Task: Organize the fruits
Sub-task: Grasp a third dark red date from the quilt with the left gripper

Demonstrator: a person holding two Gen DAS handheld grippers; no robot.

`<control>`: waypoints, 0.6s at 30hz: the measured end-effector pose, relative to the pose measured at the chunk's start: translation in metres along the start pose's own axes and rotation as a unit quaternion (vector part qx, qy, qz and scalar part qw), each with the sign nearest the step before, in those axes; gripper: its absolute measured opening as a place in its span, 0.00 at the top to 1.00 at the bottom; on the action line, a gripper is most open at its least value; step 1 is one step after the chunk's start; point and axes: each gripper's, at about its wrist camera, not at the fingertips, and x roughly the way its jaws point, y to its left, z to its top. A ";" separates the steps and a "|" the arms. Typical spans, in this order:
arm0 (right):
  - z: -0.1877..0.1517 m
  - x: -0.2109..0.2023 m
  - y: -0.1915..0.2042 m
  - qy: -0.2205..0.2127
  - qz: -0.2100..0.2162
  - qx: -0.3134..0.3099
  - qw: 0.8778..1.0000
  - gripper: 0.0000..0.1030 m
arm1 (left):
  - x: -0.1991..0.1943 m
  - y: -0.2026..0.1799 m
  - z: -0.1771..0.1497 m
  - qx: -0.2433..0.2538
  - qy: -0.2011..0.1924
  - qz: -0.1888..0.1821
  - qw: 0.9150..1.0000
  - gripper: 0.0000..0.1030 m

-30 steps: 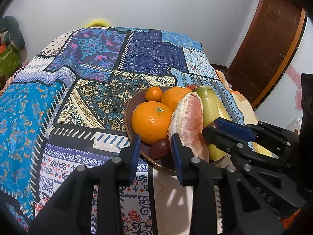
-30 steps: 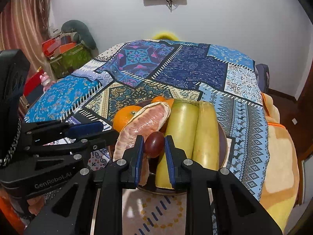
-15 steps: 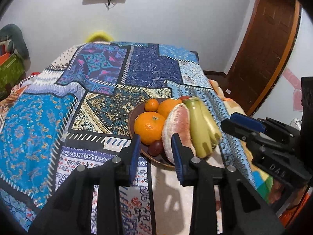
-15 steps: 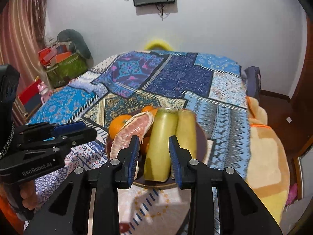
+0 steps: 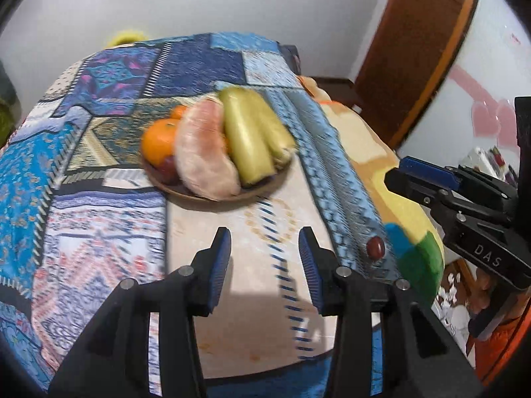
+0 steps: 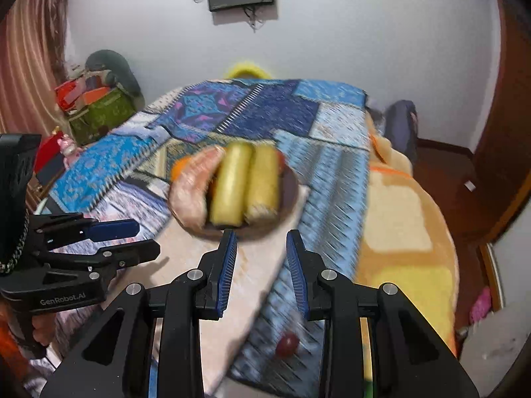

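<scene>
brown plate (image 5: 265, 188) w/ oranges (image 5: 158, 141), bananas (image 5: 252, 136)

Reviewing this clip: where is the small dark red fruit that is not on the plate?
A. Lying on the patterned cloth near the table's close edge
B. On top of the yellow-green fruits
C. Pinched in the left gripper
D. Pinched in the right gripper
A: the small dark red fruit lies alone on the patterned cloth, well short of the plate, with nothing between either gripper's jaws.

"GenRobot.AI" on left tool (image 6: 124, 243)
</scene>
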 end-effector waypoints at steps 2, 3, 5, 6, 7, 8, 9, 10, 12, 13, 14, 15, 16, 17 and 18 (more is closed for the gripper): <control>-0.011 -0.005 -0.015 0.009 -0.007 0.015 1.000 0.72 | 0.007 -0.015 -0.001 0.008 0.009 -0.010 1.000 0.59; -0.017 -0.008 -0.022 0.011 -0.010 0.022 1.000 0.72 | 0.009 -0.019 -0.001 0.009 0.012 -0.010 1.000 0.59; -0.027 -0.012 -0.037 0.019 -0.018 0.037 0.999 0.72 | 0.016 -0.032 -0.003 0.014 0.021 -0.014 1.000 0.59; -0.031 -0.014 -0.042 0.020 -0.021 0.042 0.999 0.72 | 0.019 -0.038 -0.004 0.016 0.026 -0.017 0.999 0.59; -0.035 -0.017 -0.050 0.022 -0.026 0.049 0.998 0.72 | 0.024 -0.046 -0.005 0.020 0.032 -0.022 0.999 0.59; -0.039 -0.019 -0.057 0.024 -0.029 0.058 0.998 0.72 | 0.026 -0.051 -0.005 0.023 0.035 -0.024 0.999 0.59; -0.043 -0.021 -0.062 0.024 -0.030 0.064 0.997 0.72 | 0.030 -0.058 -0.006 0.028 0.039 -0.025 0.999 0.59; -0.047 -0.023 -0.069 0.024 -0.033 0.072 0.997 0.72 | 0.034 -0.065 -0.007 0.032 0.043 -0.027 0.998 0.59; -0.054 -0.027 -0.078 0.024 -0.038 0.083 0.996 0.72 | 0.041 -0.077 -0.007 0.037 0.052 -0.036 0.997 0.59; -0.056 -0.028 -0.080 0.024 -0.040 0.086 0.995 0.72 | 0.045 -0.085 -0.008 0.041 0.055 -0.041 0.997 0.59; -0.059 -0.030 -0.083 0.024 -0.043 0.088 0.995 0.72 | 0.048 -0.092 -0.009 0.047 0.057 -0.042 0.996 0.59; -0.061 -0.031 -0.085 0.024 -0.045 0.091 0.995 0.72 | 0.051 -0.099 -0.009 0.051 0.058 -0.043 0.996 0.59; -0.062 -0.032 -0.087 0.023 -0.046 0.093 0.994 0.72 | 0.056 -0.107 -0.011 0.058 0.062 -0.045 0.995 0.59; -0.064 -0.034 -0.089 0.022 -0.045 0.096 0.994 0.72 | 0.058 -0.112 -0.013 0.061 0.065 -0.045 0.995 0.59; -0.065 -0.034 -0.091 0.021 -0.044 0.098 0.994 0.72 | 0.063 -0.117 -0.014 0.063 0.070 -0.047 0.994 0.59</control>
